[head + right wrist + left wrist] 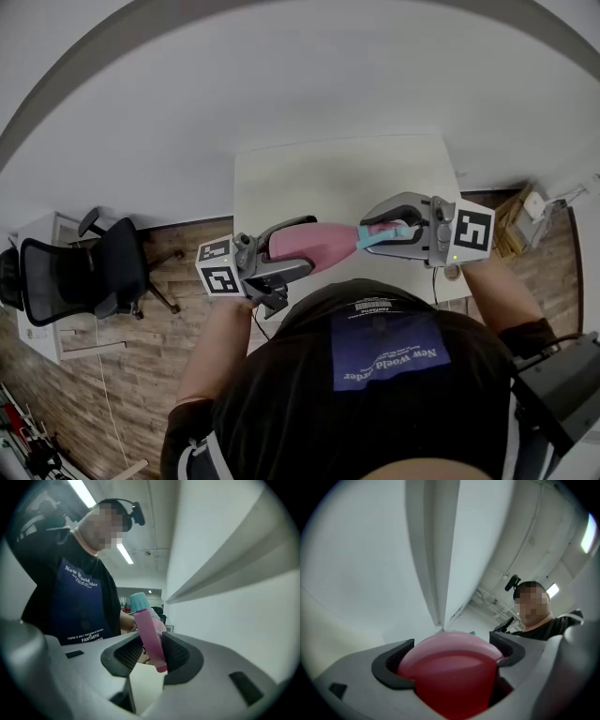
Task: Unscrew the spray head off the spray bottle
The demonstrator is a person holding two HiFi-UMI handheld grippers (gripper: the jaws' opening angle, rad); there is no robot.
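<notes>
While left gripper [447,656] clamps pink spray bottle [314,246] solid, your right gripper [151,656] seems slack round spray head [147,630]. Reckon light, slick plastic: squeeze head near neck, then twist.

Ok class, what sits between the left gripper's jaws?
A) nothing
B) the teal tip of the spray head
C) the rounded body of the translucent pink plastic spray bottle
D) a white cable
C: in the left gripper view, the left gripper has its dark pads pressed on both sides of the pink plastic spray bottle. The head view shows the spray head at the bottle's other end.
</notes>
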